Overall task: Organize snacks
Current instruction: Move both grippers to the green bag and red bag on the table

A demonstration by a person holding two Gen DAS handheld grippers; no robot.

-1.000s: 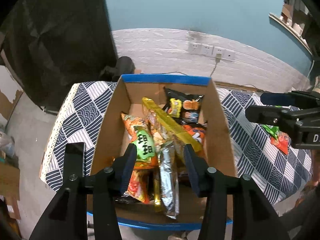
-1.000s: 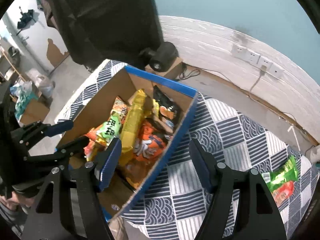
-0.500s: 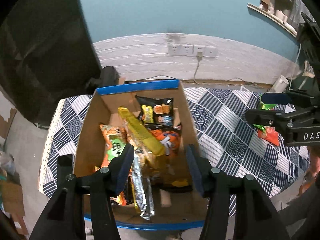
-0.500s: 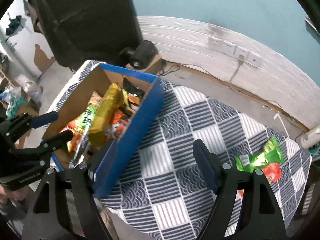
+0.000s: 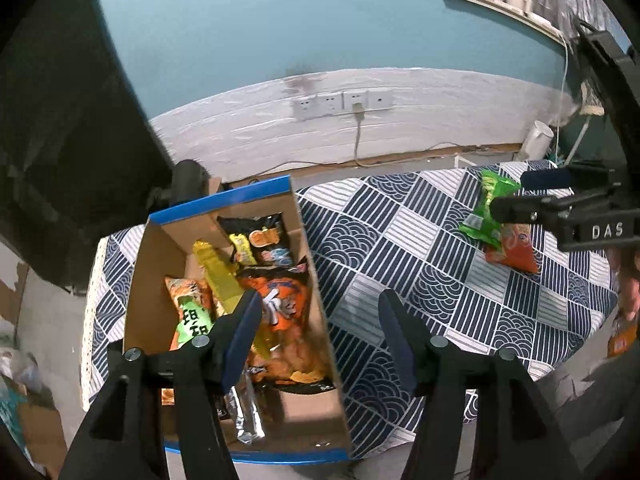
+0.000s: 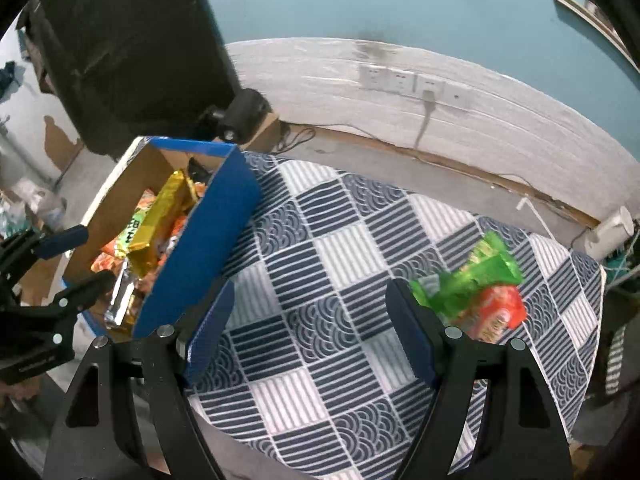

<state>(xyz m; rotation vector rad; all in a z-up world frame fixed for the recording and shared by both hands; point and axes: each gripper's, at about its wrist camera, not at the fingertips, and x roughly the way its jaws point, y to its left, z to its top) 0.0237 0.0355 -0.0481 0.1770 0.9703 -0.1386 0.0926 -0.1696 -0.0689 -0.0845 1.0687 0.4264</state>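
Cardboard box [image 5: 312,280] holds snack bags; 2 more packets [image 6: 476,292] lie well apart on the tablecloth [image 6: 328,272]. Left gripper [image 5: 320,320] has just been opening, empty, over the box's wall. Right gripper [image 6: 310,320] stands spread, empty.

A blue-edged brown box [image 5: 308,280], a navy-and-white patterned cloth [image 6: 320,280], and green [image 6: 476,276] and orange packets [image 6: 496,316] are seen.

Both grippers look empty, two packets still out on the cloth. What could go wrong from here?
1. The green packet lies overlapping the orange-red packet; the open right hand-held gripper could pinch both or drag one.
2. They sit near the table's far edge; a nudge may push them off.
3. The cardboard box is already crowded, with a yellow packet sticking up, so additions may not settle.
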